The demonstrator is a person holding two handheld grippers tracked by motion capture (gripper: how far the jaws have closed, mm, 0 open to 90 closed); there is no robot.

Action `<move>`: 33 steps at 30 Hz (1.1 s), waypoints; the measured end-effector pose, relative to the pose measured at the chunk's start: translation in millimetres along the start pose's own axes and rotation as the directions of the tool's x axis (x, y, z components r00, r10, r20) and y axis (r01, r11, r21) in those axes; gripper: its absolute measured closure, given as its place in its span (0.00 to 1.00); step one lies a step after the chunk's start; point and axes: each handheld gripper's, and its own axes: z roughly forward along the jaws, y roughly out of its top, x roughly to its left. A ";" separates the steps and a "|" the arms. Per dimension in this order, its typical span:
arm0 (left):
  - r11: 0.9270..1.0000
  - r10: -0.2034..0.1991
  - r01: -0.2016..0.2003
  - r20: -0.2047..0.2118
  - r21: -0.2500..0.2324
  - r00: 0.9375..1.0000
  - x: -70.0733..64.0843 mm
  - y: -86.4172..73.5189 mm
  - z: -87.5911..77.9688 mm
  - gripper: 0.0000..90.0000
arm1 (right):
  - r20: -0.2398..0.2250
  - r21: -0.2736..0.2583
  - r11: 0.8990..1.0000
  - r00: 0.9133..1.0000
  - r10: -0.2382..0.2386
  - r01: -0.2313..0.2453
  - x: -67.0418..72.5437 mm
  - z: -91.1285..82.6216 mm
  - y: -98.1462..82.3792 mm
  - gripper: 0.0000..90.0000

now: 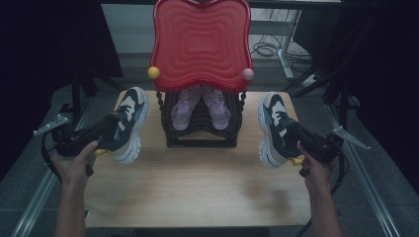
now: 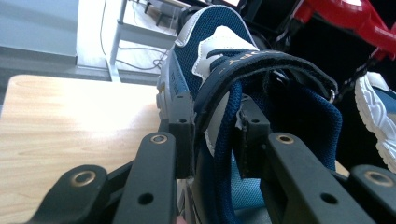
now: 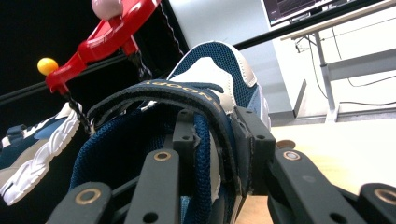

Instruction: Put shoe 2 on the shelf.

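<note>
Wooden table (image 1: 197, 187), grey floor (image 1: 29, 163), cables (image 1: 267, 48), metal desk leg (image 1: 284, 54)

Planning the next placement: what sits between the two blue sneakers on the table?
In the high view, the black rack holding pink shoes, under the red tray, stands between the left sneaker and right sneaker.

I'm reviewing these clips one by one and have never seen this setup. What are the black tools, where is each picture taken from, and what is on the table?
No robot here: a person holds a two-jaw hand tool in each hand. The high view looks down over the wooden table. The other two pictures come from cameras riding on the tools, looking along their black jaws. The left gripper is shut on the collar of the left sneaker; the right gripper is likewise shut on the right sneaker. Between them stands a black shoe rack with a red top, holding a pair of pink shoes.
</note>
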 end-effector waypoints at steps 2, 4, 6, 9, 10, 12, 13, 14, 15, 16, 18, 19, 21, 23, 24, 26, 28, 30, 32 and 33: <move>1.000 -0.002 0.002 -0.001 -0.010 1.000 -0.1 4.1 0.1 0.80 | 0.001 -0.003 1.000 1.000 -0.001 0.001 1.4 1.7 4.1 0.80; 1.000 -0.005 0.005 0.006 -0.022 1.000 -0.3 8.4 0.4 0.80 | 0.001 -0.008 1.000 1.000 -0.011 0.011 3.3 4.6 9.5 0.80; 0.999 -0.009 0.009 0.011 -0.035 1.000 -1.1 12.1 1.4 0.80 | -0.001 -0.014 1.000 1.000 -0.012 0.012 4.8 7.3 13.9 0.80; 0.999 -0.014 0.015 0.025 -0.044 1.000 -2.3 17.0 3.7 0.80 | -0.009 -0.022 1.000 1.000 -0.015 0.015 7.1 13.2 21.0 0.80; 0.999 -0.017 0.018 0.029 -0.048 0.999 -2.8 18.9 4.5 0.80 | -0.010 -0.022 1.000 1.000 -0.014 0.014 7.9 14.4 22.4 0.80; 0.999 -0.017 0.019 0.031 -0.051 0.999 -3.4 21.7 5.2 0.80 | -0.010 -0.024 1.000 1.000 -0.017 0.017 9.2 17.3 25.3 0.80; 0.998 -0.016 0.018 0.031 -0.053 0.999 -3.8 23.4 5.6 0.80 | -0.011 -0.025 1.000 1.000 -0.016 0.016 9.7 18.6 26.6 0.80; 0.998 -0.014 0.015 0.029 -0.056 0.999 -4.1 25.2 5.9 0.80 | -0.012 -0.028 0.999 1.000 -0.018 0.018 9.8 19.9 27.4 0.80; 0.998 -0.012 0.013 0.026 -0.059 1.000 -4.7 27.3 6.3 0.80 | -0.012 -0.029 1.000 1.000 -0.013 0.013 10.4 21.0 28.5 0.80; 0.998 -0.010 0.012 0.025 -0.059 1.000 -5.0 28.6 6.4 0.80 | -0.013 -0.033 0.999 1.000 -0.013 0.012 10.7 22.3 29.7 0.80; 0.998 -0.008 0.009 0.024 -0.062 1.000 -5.7 32.1 7.1 0.80 | -0.013 -0.036 0.999 1.000 -0.013 0.013 11.4 23.9 31.6 0.80; 0.998 -0.006 0.007 0.023 -0.061 1.000 -5.9 33.9 7.3 0.80 | -0.013 -0.037 0.999 1.000 -0.010 0.009 12.2 24.6 32.8 0.80; 0.998 -0.001 0.002 0.018 -0.062 1.000 -6.4 37.5 7.2 0.80 | -0.011 -0.040 0.999 1.000 -0.013 0.013 13.3 25.6 35.3 0.80; 0.998 0.005 -0.005 0.014 -0.062 1.000 -6.8 40.9 6.0 0.80 | -0.005 -0.045 0.999 1.000 -0.015 0.014 13.9 25.8 38.1 0.80; 0.998 0.008 -0.007 0.011 -0.064 1.000 -6.8 42.5 5.2 0.80 | -0.001 -0.047 0.999 1.000 -0.015 0.015 14.0 25.6 39.9 0.80; 0.998 0.005 -0.005 0.009 -0.068 1.000 -6.9 45.6 4.0 0.80 | 0.003 -0.053 0.998 1.000 -0.014 0.014 14.4 25.2 43.6 0.80; 0.997 0.003 -0.002 0.013 -0.074 1.000 -6.8 49.3 3.3 0.80 | 0.005 -0.059 0.998 1.000 -0.017 0.018 15.2 25.5 47.6 0.80; 0.997 0.000 0.002 0.020 -0.081 1.000 -7.5 54.5 2.7 0.80 | 0.004 -0.064 0.998 1.000 -0.021 0.021 17.1 26.3 52.1 0.80; 0.997 0.004 -0.002 0.022 -0.083 1.000 -9.2 59.2 2.1 0.80 | 0.004 -0.069 0.997 1.000 -0.024 0.024 19.7 27.7 56.8 0.80; 0.996 0.008 -0.006 0.021 -0.084 1.000 -10.3 61.3 1.9 0.80 | 0.004 -0.071 0.997 0.999 -0.033 0.033 20.8 28.4 59.3 0.80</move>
